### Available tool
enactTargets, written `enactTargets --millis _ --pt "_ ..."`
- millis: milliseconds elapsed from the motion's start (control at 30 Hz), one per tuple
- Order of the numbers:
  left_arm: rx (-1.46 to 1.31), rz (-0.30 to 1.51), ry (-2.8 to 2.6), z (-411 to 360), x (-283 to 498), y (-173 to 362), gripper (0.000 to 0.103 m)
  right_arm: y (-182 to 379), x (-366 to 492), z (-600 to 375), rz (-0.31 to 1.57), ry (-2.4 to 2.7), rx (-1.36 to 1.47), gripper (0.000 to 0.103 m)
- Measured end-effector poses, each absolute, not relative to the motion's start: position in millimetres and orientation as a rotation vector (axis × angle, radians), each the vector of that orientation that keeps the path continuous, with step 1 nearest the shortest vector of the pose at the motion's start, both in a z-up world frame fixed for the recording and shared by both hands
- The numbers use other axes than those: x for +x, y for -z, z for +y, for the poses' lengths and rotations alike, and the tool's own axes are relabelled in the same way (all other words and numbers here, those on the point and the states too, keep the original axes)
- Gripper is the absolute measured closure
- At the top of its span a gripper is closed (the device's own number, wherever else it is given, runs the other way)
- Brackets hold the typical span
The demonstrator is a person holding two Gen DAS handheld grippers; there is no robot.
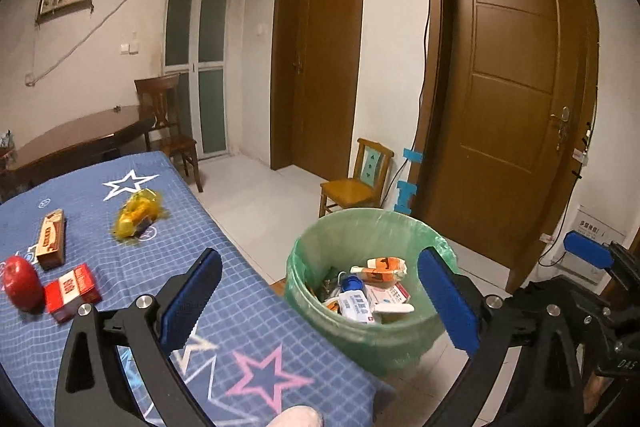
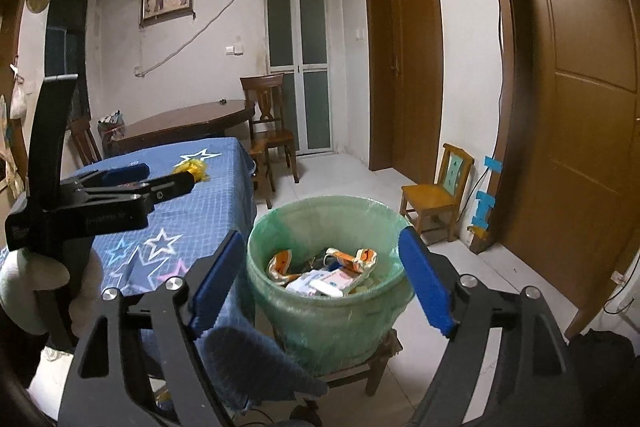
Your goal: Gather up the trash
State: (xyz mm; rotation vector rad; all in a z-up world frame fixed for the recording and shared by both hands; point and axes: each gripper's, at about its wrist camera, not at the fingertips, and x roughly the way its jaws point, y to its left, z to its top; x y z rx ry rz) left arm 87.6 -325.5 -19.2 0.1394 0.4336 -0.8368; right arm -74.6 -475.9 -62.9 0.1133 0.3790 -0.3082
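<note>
Bin (image 1: 370, 291): beside table (image 1: 248, 339), within reach for drops.
Left gripper (image 1: 320, 307): wide apart, empty.
Right gripper (image 2: 324, 287): wide apart, empty, over bin.

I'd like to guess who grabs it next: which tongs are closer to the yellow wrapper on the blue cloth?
Left. The left tongs hang open over the table's edge, the yellow wrapper just ahead. The right tongs are open over the green-lined bin, off the table.
</note>
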Motion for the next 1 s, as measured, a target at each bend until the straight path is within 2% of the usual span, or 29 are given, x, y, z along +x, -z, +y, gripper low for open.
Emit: enactTargets --millis 367,1000 --pt "0.133 0.421 0.896 -291 23 10 0.005 71 -108 -470 0.355 0.35 0.131 0.019" --pt "0.194 0.34 0.885 -287 -11 3 0.005 80 -115 -467 0.337 0.379 0.152 0.016"
